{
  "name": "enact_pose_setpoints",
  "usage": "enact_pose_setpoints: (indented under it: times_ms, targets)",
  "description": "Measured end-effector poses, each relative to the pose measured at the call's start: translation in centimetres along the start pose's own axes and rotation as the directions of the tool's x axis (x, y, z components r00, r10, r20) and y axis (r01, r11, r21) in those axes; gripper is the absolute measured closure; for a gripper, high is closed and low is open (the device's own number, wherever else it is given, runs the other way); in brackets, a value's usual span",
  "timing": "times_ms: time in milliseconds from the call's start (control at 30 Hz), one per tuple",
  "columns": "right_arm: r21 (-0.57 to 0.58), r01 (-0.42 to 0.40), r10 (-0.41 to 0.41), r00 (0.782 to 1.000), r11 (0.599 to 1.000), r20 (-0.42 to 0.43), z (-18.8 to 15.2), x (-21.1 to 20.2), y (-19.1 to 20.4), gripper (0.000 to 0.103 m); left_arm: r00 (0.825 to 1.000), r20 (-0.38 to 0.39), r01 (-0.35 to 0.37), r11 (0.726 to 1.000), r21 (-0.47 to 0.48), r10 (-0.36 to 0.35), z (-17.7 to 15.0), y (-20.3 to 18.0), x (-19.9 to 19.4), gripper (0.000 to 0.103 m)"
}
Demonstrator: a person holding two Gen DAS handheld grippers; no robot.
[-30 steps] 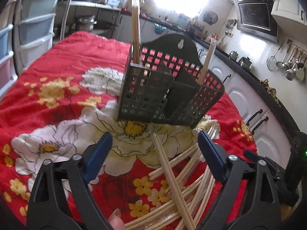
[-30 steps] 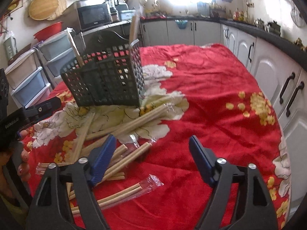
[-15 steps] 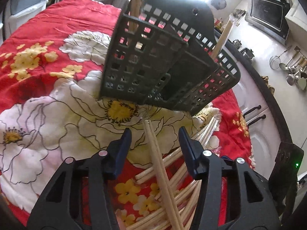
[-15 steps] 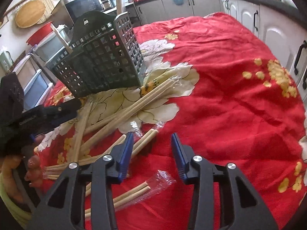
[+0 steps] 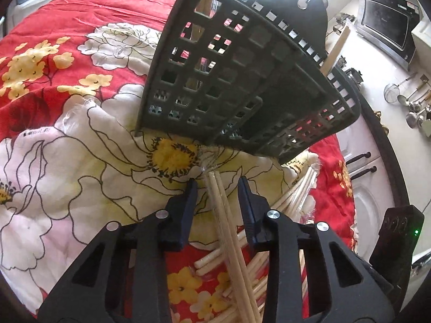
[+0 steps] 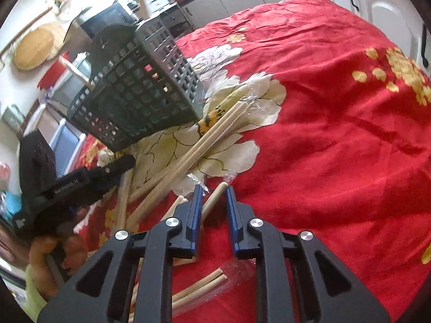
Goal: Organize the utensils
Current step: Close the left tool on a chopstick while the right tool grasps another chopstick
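Observation:
A dark slatted utensil basket (image 5: 242, 80) stands on the red floral cloth with a few chopsticks (image 5: 335, 51) upright in it. My left gripper (image 5: 216, 187) is low, just in front of it. Its jaws are closing around a plastic-wrapped pair of chopsticks (image 5: 221, 215), with small gaps showing on both sides. My right gripper (image 6: 213, 188) is closing over the tip of another wrapped pair (image 6: 215, 197) that lies slanted between its pads, which do not visibly press on it. Many loose chopsticks (image 6: 188, 158) lie beside the basket (image 6: 140, 88). The left gripper (image 6: 121, 164) shows from the side.
The red flowered cloth (image 6: 336, 134) covers the table. White cabinets (image 5: 371, 196) run along its far edge, with an oven (image 5: 388, 18) and hanging ladles (image 5: 409, 102) above. More wrapped chopsticks (image 6: 199, 288) lie under my right gripper. A person's hand (image 6: 48, 245) holds the left gripper.
Both grippers have sunk toward the chopsticks on the cloth, and both sets of jaws have narrowed a great deal. The basket now fills much more of the left wrist view.

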State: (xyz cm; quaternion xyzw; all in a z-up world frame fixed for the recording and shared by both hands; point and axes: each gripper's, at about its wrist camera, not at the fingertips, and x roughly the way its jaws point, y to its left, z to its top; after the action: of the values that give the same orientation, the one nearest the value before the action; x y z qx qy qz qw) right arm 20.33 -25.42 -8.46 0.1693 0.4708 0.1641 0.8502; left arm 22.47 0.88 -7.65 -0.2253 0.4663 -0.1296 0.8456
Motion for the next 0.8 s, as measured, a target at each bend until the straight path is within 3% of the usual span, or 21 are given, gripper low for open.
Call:
enact_pose_setpoints:
  times_ms: [167, 467, 800]
  targets:
    - [0.050, -0.027, 0.025, 0.999, 0.998, 0.030, 0.2, -1.0, -0.8, 0.088, 1.000, -0.007, -0.006, 1.000, -0.001, 0.006, 0.3, 0.3, 0.3, 0.086]
    - [0.000, -0.067, 0.066, 0.992, 0.998, 0.112, 1.0, -3.6, 0.2, 0.090, 1.000, -0.006, 0.028, 0.999, -0.023, -0.028, 0.7, 1.4, -0.7, 0.099]
    - [-0.094, -0.077, 0.093, 0.977, 0.993, 0.190, 2.2, -6.6, 2.5, 0.095, 0.986, 0.125, 0.106, 0.994, 0.013, -0.107, 1.4, 0.4, -6.2, 0.101]
